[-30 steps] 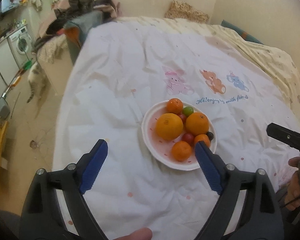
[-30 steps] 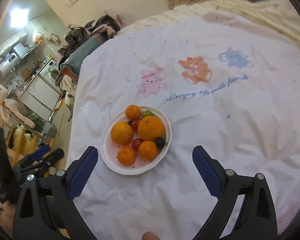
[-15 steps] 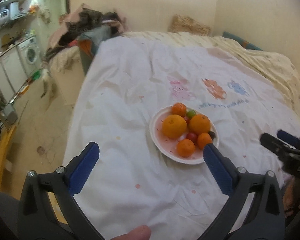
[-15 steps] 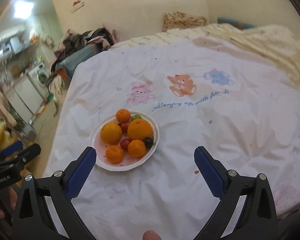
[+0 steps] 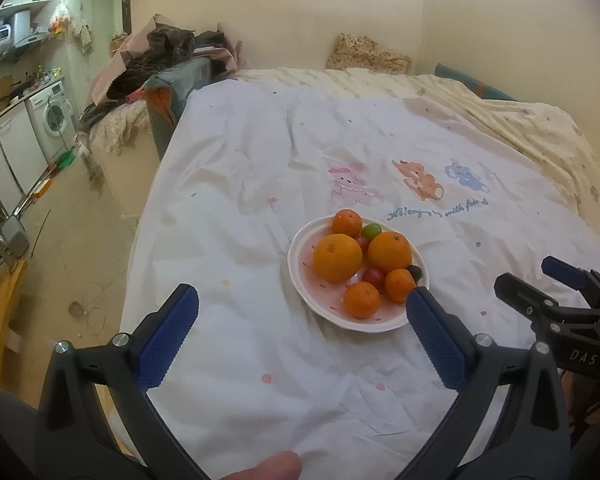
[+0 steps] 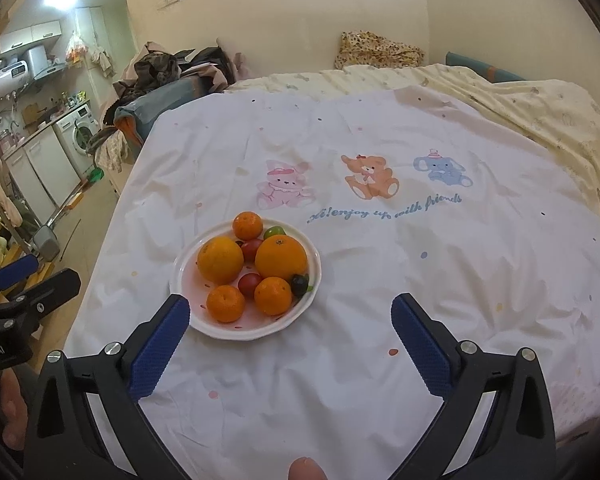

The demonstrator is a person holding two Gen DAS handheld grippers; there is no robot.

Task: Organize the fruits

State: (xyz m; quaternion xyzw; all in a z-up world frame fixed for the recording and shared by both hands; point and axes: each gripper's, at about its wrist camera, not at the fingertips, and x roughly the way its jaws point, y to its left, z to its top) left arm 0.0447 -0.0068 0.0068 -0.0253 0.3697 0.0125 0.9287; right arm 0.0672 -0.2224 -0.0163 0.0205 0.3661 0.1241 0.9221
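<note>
While both cameras have tilted up since a second ago, showing more wall and room, the white plate [image 6: 312, 280] lies as before on the bed's white sheet [image 6: 380, 260], holding two oranges [image 6: 281, 257], three mandarins [image 6: 225, 303], red, green and dark small fruits. Left tongs [image 5: 300, 328] hang spread wide and empty, the plate at 1 o'clock, just beyond their right tip. Right tongs [image 6: 290, 330] gape empty too, the plate at 11 o'clock.
</note>
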